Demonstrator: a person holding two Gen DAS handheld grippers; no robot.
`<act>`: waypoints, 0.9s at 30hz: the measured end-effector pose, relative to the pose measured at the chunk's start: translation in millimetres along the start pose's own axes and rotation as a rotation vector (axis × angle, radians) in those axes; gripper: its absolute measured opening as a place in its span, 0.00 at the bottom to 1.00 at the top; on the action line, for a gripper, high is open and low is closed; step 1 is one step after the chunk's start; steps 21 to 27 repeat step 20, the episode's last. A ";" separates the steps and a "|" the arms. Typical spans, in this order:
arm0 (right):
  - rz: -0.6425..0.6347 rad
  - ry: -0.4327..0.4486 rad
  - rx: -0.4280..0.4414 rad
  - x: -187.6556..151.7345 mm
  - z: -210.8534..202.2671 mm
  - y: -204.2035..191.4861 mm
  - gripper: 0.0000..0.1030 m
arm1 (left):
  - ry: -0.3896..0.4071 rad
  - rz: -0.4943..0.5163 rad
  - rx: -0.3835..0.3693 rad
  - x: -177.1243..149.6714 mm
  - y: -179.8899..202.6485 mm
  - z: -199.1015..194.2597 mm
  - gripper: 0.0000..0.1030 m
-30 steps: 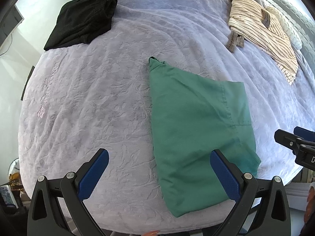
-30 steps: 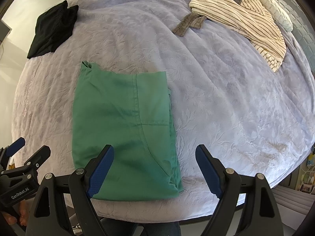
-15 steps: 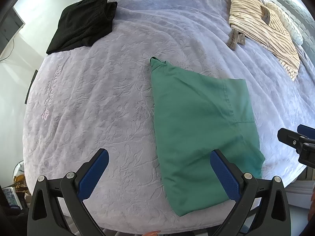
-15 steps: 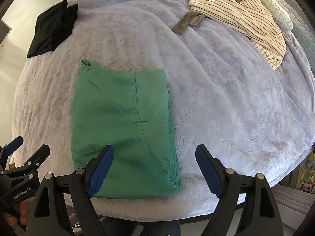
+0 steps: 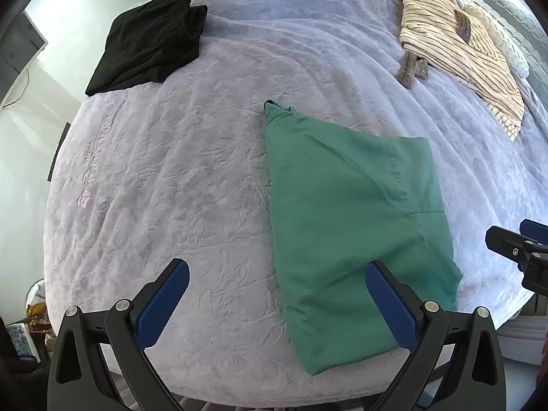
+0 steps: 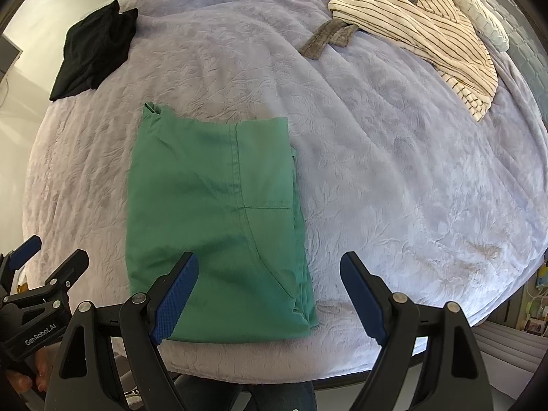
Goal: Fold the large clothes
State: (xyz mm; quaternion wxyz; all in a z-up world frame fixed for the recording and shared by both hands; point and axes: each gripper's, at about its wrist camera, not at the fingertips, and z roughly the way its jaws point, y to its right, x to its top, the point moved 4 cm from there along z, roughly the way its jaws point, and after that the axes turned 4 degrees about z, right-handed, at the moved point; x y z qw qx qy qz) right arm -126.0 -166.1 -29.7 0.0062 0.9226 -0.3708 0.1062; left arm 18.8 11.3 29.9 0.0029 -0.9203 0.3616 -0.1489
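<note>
Here, only my left wrist view shows pink embroidered lettering (image 5: 91, 164) on the lavender quilted bedspread (image 5: 205, 137). The folded green cotton garment (image 6: 212, 219) lies flat, at 11 o'clock from my released right gripper (image 6: 269, 294) and 1 o'clock from my released left gripper (image 5: 274, 303).

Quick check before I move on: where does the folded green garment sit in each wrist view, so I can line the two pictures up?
Left wrist view: the green garment lies right of centre, partly behind the right fingertip of the open left gripper.
Right wrist view: the green garment lies left of centre, behind the left fingertip of the open right gripper.
Shared landmark: the black garment, upper left in both.
</note>
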 end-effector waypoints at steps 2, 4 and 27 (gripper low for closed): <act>-0.001 -0.001 0.002 0.5 -0.5 0.8 0.84 | 0.001 0.002 0.003 -0.5 0.7 -0.4 1.00; -0.002 -0.002 0.004 1.2 -0.6 1.3 0.84 | 0.002 0.003 0.005 -0.8 1.2 -0.9 1.00; -0.004 -0.012 0.013 -2.7 0.9 1.6 0.84 | 0.003 0.001 -0.009 -3.1 6.6 -3.4 1.00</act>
